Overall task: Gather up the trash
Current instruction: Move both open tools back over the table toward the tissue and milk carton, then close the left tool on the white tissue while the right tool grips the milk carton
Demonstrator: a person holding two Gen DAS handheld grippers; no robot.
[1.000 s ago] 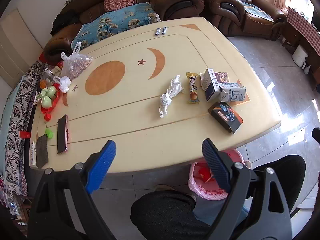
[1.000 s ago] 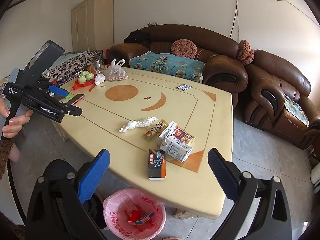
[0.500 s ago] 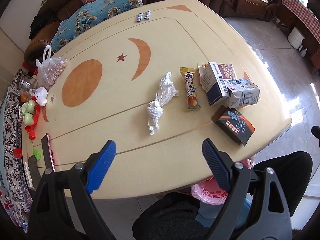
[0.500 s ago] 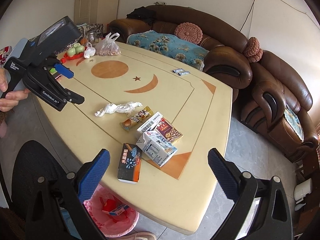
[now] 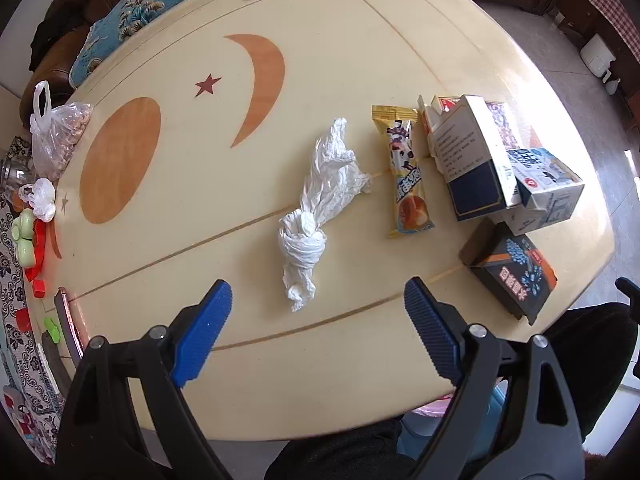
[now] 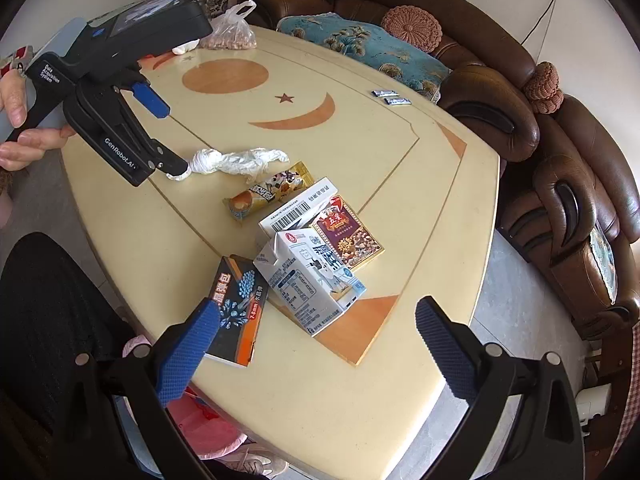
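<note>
On the cream bench (image 5: 280,364), from left to right, lie a knotted white plastic bag (image 5: 320,204), twisted long with its knot toward the near edge, a yellow snack wrapper (image 5: 406,176) lengthwise beside it, then a heap of three cartons: a white-and-navy box (image 5: 472,156), a milk carton (image 5: 548,188) and a black-and-orange box (image 5: 512,276). The left gripper (image 5: 316,320) points steeply down just short of the bag's knotted end, fingers (image 5: 204,332) spread wide and grasping nothing. The right gripper (image 6: 316,344) tilts down over the cartons, fingers (image 6: 444,344) likewise spread and empty.
</note>
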